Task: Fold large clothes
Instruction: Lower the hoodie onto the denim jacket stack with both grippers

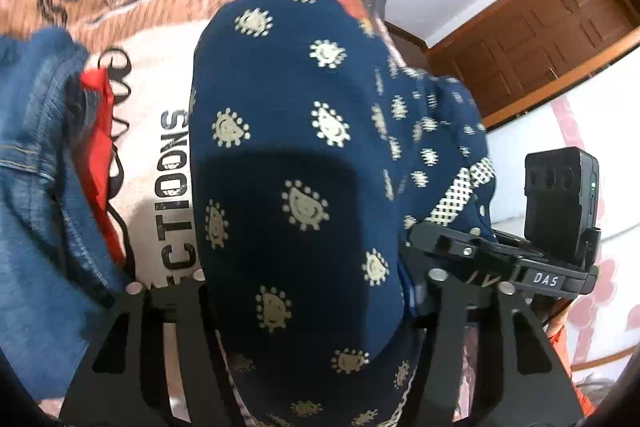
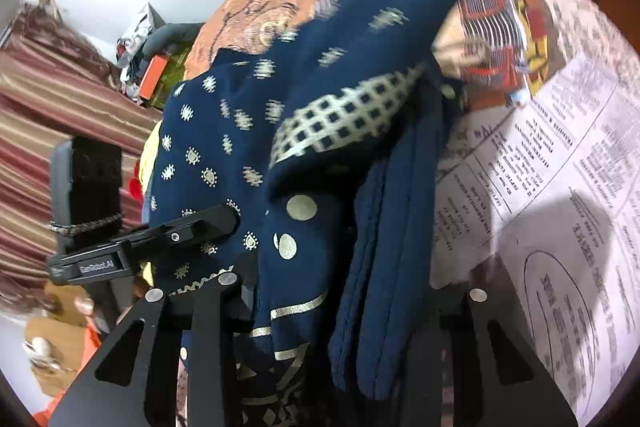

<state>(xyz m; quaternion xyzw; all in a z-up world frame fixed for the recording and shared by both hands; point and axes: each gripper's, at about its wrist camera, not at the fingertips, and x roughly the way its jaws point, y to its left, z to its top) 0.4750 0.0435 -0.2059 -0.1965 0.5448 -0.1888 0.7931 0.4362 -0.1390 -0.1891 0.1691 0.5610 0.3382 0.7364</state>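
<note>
Bedsheet (image 1: 168, 163) printed "CTIOONS", newsprint pattern. Navy garment (image 1: 288, 131), gold motifs. Left tongs (image 1: 308, 291) marked "DAS", right tongs (image 2: 316, 291): both pinched garment folds.

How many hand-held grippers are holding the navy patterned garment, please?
2: the left hand-held gripper grips the navy garment on one side, the right hand-held gripper on the other. Fingertips are hidden by cloth.

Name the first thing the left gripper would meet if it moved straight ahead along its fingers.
The left gripper would meet the navy printed garment at once: the cloth already fills the gap between its fingers and drapes ahead. Depth beyond the fabric is unclear.
</note>
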